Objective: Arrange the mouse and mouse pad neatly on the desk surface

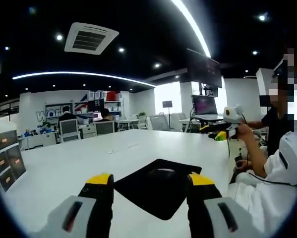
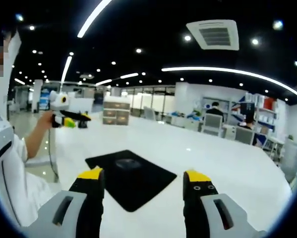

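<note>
A black mouse pad (image 1: pixel 148 197) lies turned like a diamond on the white desk (image 1: pixel 79 156), close to its edge. A dark mouse (image 1: pixel 163 173) rests on the pad's far half. My left gripper (image 1: pixel 150 184) hovers just short of the pad, open, with nothing between its yellow-tipped jaws. From the other side, the same mouse pad (image 2: pixel 138 191) with the mouse (image 2: pixel 128 163) on it sits ahead and slightly left of my right gripper (image 2: pixel 146 181). That gripper is open too, above the desk (image 2: pixel 217 153).
A person in white (image 1: pixel 282 163) sits at the desk's edge beside the pad, also seen as the person (image 2: pixel 9 163), holding another gripper tool (image 1: pixel 226 124) (image 2: pixel 64 115) in the air. Office chairs, desks and a drawer cabinet (image 1: pixel 4 156) stand behind the desk.
</note>
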`<state>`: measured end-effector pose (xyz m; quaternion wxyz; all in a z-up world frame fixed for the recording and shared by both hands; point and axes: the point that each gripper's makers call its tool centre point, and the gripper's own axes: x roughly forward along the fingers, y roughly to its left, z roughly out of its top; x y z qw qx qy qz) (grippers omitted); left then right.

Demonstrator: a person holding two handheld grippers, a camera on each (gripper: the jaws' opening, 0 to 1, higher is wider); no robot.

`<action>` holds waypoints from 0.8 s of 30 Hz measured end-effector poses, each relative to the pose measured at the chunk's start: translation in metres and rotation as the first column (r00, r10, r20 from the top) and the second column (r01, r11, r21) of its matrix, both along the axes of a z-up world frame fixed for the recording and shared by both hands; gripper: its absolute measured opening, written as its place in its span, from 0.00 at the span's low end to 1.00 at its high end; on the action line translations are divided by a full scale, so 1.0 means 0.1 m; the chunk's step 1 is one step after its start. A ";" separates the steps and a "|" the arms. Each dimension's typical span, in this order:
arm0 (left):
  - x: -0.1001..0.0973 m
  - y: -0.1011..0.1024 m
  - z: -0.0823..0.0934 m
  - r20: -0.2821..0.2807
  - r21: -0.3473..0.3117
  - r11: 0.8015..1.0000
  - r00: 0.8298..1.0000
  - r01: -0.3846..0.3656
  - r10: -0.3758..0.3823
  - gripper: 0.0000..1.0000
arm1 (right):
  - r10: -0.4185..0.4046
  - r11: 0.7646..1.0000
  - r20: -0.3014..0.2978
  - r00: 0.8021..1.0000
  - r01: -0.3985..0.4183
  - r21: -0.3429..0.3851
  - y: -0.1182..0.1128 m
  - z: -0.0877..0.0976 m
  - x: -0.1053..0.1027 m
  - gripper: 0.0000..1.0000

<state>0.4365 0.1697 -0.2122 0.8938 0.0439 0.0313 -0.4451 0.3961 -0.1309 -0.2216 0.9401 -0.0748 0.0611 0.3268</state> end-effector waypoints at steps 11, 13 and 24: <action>-0.03 -0.01 0.04 0.008 -0.010 1.000 1.000 0.010 -0.010 0.59 | -0.018 1.000 0.005 1.000 0.018 0.009 -0.03 0.02 0.03 0.61; -0.04 -0.02 0.04 0.005 -0.014 1.000 1.000 0.016 -0.016 0.59 | -0.018 1.000 0.005 1.000 0.018 0.011 -0.02 0.02 0.03 0.61; -0.06 -0.01 0.04 0.008 -0.011 1.000 1.000 0.016 -0.016 0.59 | -0.014 1.000 0.009 1.000 0.015 -0.002 0.02 0.01 0.04 0.61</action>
